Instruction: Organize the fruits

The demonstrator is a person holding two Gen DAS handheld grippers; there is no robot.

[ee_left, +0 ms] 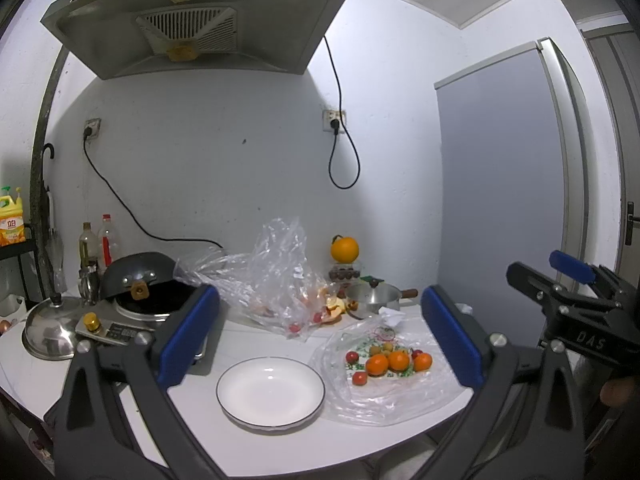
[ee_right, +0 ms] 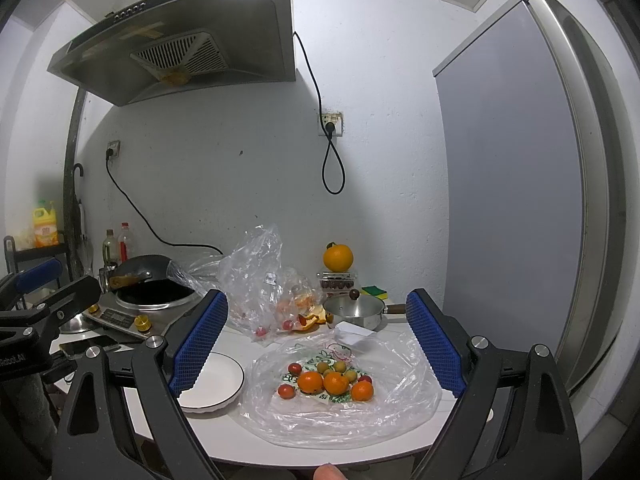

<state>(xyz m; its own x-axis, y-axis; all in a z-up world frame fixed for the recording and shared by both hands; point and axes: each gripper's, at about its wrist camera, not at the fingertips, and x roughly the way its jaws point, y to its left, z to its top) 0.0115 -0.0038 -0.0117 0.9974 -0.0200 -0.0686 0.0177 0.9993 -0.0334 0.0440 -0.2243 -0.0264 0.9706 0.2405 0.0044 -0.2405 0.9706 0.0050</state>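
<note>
Nearby, empty round plate [ee_left: 270, 393], fruit pile [ee_right: 329, 381] rightward, both claws spread

Both views are lit evenly by cool, bluish indoor light, and only soft shadows are cast under the range hood [ee_left: 192, 20]. Strong fisheye bending and dark vignetting are seen at the edges. Focus is fairly sharp throughout.

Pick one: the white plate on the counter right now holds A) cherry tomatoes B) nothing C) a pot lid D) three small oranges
B: the white plate is bare, while the small oranges and cherry tomatoes all sit on the clear plastic bag beside it; both the left claw and right claw are open and hold nothing.
</note>
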